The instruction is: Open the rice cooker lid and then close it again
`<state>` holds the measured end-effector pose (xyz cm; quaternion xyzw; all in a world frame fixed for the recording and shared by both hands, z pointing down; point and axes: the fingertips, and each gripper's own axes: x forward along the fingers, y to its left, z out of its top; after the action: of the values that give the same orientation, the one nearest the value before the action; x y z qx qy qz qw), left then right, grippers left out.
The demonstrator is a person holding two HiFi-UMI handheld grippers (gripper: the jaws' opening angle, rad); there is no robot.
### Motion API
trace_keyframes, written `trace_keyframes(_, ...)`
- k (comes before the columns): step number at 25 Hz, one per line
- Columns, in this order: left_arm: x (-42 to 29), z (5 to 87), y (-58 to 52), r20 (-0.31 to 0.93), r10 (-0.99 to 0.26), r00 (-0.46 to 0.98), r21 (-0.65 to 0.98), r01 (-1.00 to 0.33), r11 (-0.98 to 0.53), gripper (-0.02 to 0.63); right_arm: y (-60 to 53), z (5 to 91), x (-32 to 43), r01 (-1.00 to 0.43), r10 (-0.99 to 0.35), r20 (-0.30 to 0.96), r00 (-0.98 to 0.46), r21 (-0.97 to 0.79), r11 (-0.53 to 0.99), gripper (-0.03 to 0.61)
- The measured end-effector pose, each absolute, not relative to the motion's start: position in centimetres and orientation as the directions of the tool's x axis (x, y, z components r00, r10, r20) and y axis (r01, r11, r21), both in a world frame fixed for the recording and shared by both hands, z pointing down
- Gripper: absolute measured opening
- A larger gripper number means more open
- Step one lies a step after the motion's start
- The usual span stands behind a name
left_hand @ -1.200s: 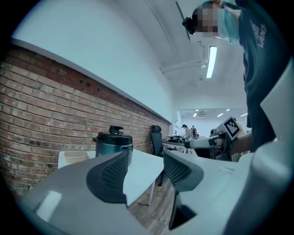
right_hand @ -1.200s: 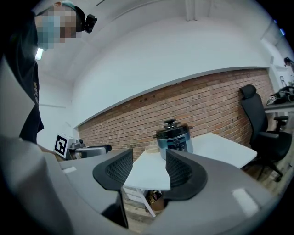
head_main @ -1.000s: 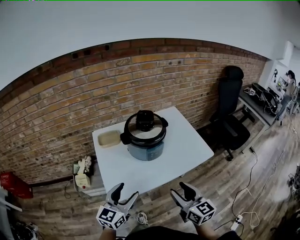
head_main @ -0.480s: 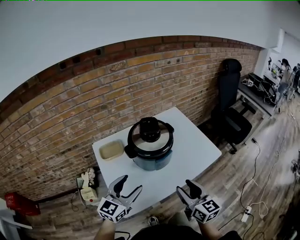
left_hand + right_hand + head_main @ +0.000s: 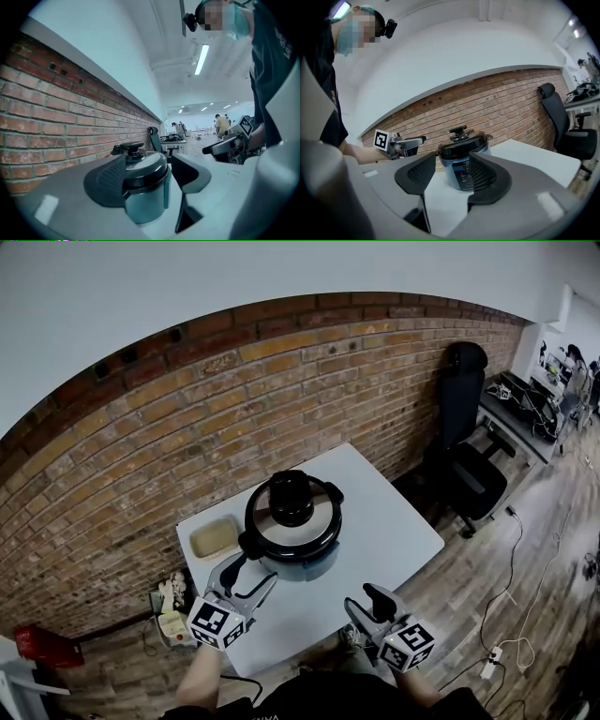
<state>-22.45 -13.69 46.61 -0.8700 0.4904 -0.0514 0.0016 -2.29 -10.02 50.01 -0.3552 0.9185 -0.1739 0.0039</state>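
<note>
Sitting closed beside a beige tray (image 5: pixel 215 537), the rice cooker (image 5: pixel 291 526) faces left gripper (image 5: pixel 251 571) and right gripper (image 5: pixel 362 600), fingers apart.

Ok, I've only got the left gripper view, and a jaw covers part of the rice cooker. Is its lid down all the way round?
Observer: Yes, the head view shows the lid sitting flat on the rice cooker, all round.
Operator: Anything next to it?
Observer: A shallow beige dish lies on the table, left of the rice cooker in the head view.
Operator: Is the right hand-held gripper holding anything?
Observer: No, the right hand-held gripper shows its jaws apart and empty in its own view.
</note>
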Motion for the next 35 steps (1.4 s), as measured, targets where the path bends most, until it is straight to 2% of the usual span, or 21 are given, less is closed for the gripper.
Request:
trace_keyframes(9, -22.0, 44.5, -20.7, 0.124, -0.857, 0.500, -0.124, -0.849, -0.513, 0.281, -15.7, 49.2, -1.9, -0.577, -0.585, 0.089, -0.806, -0.338, 0.744, 0.215)
trace_keyframes(18, -20.9, 44.8, -25.6, 0.240, -0.813, 0.531, -0.192, -0.795, -0.576, 0.282, -19.8, 49.6, -0.4, -0.538, -0.542, 0.092, -0.835, -0.339, 0.772, 0.215)
trace_keyframes(24, -19.7, 46.2, -28.1, 0.353, -0.730, 0.585, -0.195, -0.717, -0.669, 0.357, -21.4, 50.1, 0.5, -0.514, -0.512, 0.105, -0.852, -0.349, 0.784, 0.215)
trace_keyframes(35, -16.9, 47.8, -30.3, 0.549, -0.471, 0.690, -0.099, -0.506, -0.857, 0.359, -24.2, 50.5, 2.0, -0.502, -0.499, 0.106, -0.860, -0.352, 0.790, 0.215)
